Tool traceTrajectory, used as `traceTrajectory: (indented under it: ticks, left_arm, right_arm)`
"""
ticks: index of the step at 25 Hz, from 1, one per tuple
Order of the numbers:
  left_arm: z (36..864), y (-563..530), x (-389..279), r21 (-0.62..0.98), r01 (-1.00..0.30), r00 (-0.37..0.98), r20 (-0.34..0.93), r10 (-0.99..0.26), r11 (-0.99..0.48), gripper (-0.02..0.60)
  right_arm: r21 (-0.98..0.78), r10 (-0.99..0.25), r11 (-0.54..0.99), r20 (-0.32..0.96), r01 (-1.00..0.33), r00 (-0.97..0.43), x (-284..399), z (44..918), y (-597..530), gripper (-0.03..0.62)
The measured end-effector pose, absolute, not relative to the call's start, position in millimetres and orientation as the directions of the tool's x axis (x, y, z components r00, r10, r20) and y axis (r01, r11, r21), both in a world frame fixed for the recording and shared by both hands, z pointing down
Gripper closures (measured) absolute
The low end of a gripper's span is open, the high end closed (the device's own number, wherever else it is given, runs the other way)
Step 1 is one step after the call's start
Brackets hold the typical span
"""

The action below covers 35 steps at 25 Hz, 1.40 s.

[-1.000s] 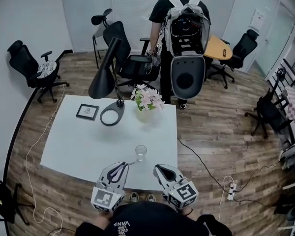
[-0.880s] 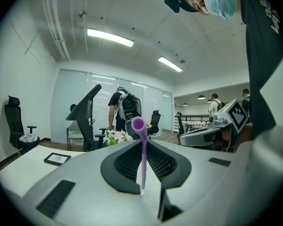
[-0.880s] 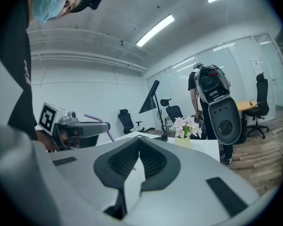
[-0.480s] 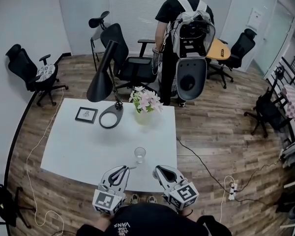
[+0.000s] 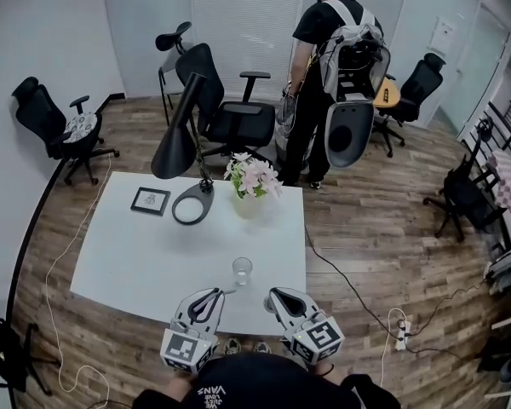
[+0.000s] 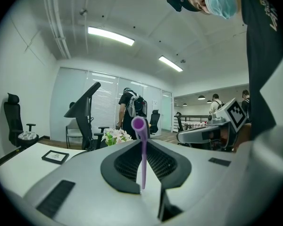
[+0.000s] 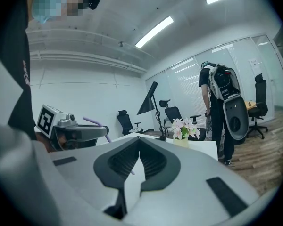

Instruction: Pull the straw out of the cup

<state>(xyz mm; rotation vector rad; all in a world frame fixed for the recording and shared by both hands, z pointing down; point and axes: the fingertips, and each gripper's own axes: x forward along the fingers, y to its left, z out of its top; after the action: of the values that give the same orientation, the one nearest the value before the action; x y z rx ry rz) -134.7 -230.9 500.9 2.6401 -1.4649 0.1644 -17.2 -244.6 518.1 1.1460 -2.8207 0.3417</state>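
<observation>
The left gripper (image 6: pixel 142 142) is clenched on the straw (image 6: pixel 143 160), which stands upright between its jaws, clear of the cup (image 5: pixel 242 269) and just beside it; the right gripper (image 7: pixel 139 139) is closed on nothing. The likely trouble is the grip; the straw looks thin and smooth, so it may swivel or slide out if the hand tilts, and a tighter squeeze may flatten it; a careless swing could also knock the cup, which stands alone on the table (image 5: pixel 136 254). Only the left gripper view shows the straw pinched; the head view shows the cup's place but barely the straw.
</observation>
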Motion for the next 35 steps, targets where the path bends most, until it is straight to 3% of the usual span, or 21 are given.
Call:
traceTrajectory:
  ticks: [35]
  left_arm:
    - [508.8, -239.9, -120.0, 0.071, -0.837, 0.546, 0.154, -0.823, -0.542, 0.543]
  right_arm:
    - [-0.171, -0.673, 0.699, 0.171, -0.694, -0.720, -10.5, 525.7, -245.5, 0.576]
